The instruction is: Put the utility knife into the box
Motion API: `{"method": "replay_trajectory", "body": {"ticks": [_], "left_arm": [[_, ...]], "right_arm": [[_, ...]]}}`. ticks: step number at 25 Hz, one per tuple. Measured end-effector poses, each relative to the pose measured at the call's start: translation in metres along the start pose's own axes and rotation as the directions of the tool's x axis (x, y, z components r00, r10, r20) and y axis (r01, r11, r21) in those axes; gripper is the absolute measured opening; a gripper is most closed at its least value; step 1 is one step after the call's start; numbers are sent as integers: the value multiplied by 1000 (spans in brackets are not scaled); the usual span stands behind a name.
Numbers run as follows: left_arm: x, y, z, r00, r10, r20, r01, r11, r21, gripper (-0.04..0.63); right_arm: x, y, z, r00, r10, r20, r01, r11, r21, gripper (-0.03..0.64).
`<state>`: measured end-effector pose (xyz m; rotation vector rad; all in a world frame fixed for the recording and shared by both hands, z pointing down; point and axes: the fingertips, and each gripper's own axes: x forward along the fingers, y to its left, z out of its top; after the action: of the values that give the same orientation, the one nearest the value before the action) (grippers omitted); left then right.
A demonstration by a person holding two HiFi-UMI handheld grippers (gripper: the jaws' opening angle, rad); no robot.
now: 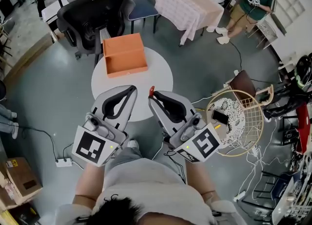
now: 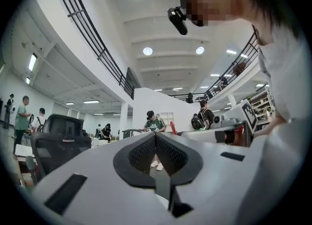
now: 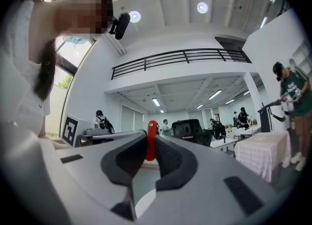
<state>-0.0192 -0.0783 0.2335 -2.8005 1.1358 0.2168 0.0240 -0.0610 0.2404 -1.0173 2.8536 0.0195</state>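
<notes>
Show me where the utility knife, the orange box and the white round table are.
utility knife (image 3: 151, 143): right gripper view, its red body.
orange box (image 1: 123, 52): head view, inside floor.
white round table (image 1: 157, 79): head view, bare top.

One box (image 1: 125, 55), one round table (image 1: 161, 80), one utility knife (image 1: 151, 91), two grippers (left gripper (image 1: 133, 89), right gripper (image 1: 152, 99)) and seemingly two black chairs (image 1: 92, 17) far left.

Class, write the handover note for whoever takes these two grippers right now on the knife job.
Left gripper: shut, empty.
Right gripper: shut on the red utility knife, its end sticking out past the jaws.
Orange box: open, on the far side of the round table, nothing in it.
Done: knife in grip.
Left: carry it to the box and release.
</notes>
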Motion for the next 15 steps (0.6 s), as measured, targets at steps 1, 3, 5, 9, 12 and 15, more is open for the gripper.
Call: {"method": "replay_trajectory", "body": {"ticks": [1, 3, 5, 9, 12, 15], "left_arm": [[1, 6, -3, 1000, -2, -10, 2, 1000, -8, 9], [3, 19, -7, 1000, -5, -21, 5, 1000, -23, 9], [4, 30, -10, 1000, -6, -25, 6, 1000, -19, 9], [9, 47, -14, 1000, -6, -21, 5, 1000, -21, 9], [16, 52, -15, 1000, -9, -21, 8, 999, -35, 9], [21, 55, -21, 1000, -12, -21, 11, 999, -53, 9]], "right_arm": [[6, -3, -1, 1000, -3, 0, 3, 1000, 1, 57], [17, -8, -3, 1000, -10, 4, 10, 1000, 6, 57], [27, -12, -5, 1000, -17, 6, 17, 1000, 9, 57], [39, -19, -9, 1000, -31, -3, 31, 999, 10, 57], [42, -25, -10, 999, -41, -15, 41, 999, 14, 57], [43, -33, -14, 998, -49, -30, 50, 999, 16, 57]]}}
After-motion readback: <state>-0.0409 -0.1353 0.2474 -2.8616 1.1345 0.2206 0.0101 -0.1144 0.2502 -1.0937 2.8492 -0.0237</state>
